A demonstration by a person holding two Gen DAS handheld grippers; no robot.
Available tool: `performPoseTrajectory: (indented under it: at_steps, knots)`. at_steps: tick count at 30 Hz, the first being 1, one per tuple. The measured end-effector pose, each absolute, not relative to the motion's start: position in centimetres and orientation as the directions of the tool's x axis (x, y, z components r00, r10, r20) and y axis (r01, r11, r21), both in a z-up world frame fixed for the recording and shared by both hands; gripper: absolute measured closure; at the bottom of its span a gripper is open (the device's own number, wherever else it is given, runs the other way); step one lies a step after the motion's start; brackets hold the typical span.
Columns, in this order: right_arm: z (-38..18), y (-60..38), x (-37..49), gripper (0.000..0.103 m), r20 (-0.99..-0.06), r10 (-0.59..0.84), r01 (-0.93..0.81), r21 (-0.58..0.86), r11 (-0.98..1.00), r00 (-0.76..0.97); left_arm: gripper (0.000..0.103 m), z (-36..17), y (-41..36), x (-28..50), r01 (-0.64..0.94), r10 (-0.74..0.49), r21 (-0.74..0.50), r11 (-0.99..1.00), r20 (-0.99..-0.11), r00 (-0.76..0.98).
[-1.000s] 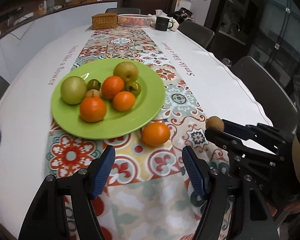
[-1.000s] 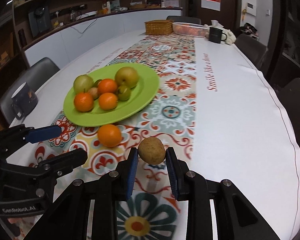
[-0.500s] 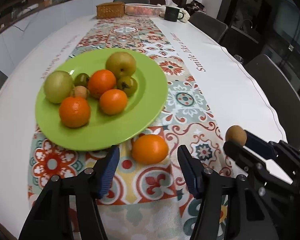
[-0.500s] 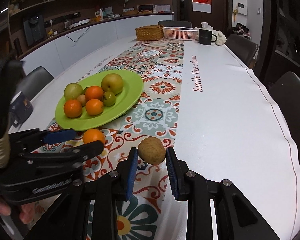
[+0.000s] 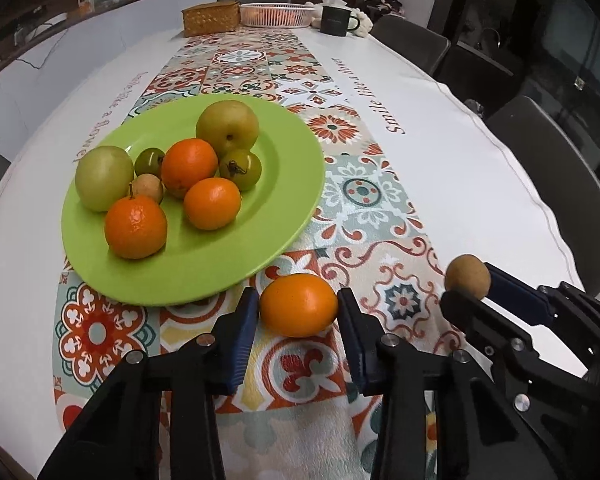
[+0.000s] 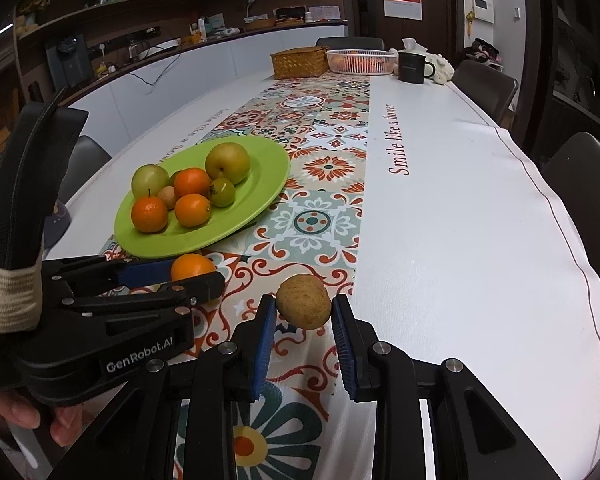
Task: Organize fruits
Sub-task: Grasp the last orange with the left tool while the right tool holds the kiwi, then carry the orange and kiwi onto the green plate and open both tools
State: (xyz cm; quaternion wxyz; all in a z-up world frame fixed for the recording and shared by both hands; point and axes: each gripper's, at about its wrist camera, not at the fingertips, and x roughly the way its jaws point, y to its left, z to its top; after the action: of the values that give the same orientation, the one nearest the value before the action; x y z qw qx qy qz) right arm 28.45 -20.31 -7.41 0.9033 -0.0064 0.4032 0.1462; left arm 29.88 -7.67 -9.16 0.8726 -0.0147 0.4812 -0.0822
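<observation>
A green plate [image 5: 284,200] on the patterned runner holds several fruits: oranges, pears and small green ones. It also shows in the right wrist view [image 6: 268,176]. A loose orange [image 5: 298,305] lies on the runner just in front of the plate. My left gripper [image 5: 298,312] is open with its blue pads on either side of this orange, close to touching. My right gripper [image 6: 304,312] is shut on a brown kiwi [image 6: 303,301] and holds it above the runner, to the right of the left gripper. The kiwi also shows in the left wrist view [image 5: 467,274].
A wicker basket [image 5: 211,20], a white basket [image 5: 278,14] and a dark mug [image 5: 336,20] stand at the table's far end. Dark chairs [image 5: 548,168] line the right side. A dark mug [image 6: 58,220] stands at the left edge.
My left gripper has moved forward until its pads flank the loose orange and has narrowed around it. My right gripper has kept hold of the kiwi and drawn back a little.
</observation>
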Motion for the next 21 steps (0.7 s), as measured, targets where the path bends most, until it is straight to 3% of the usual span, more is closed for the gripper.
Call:
performPoseTrajectory:
  at_steps: [21]
  knots:
    - [-4.2, -16.2, 27.5, 0.073, -0.719, 0.291, -0.334, 0.087, 0.938, 0.631, 0.063, -4.9, -3.3, 26.6, 0.167, -0.133, -0.039, 0.985, -0.790, 0.599]
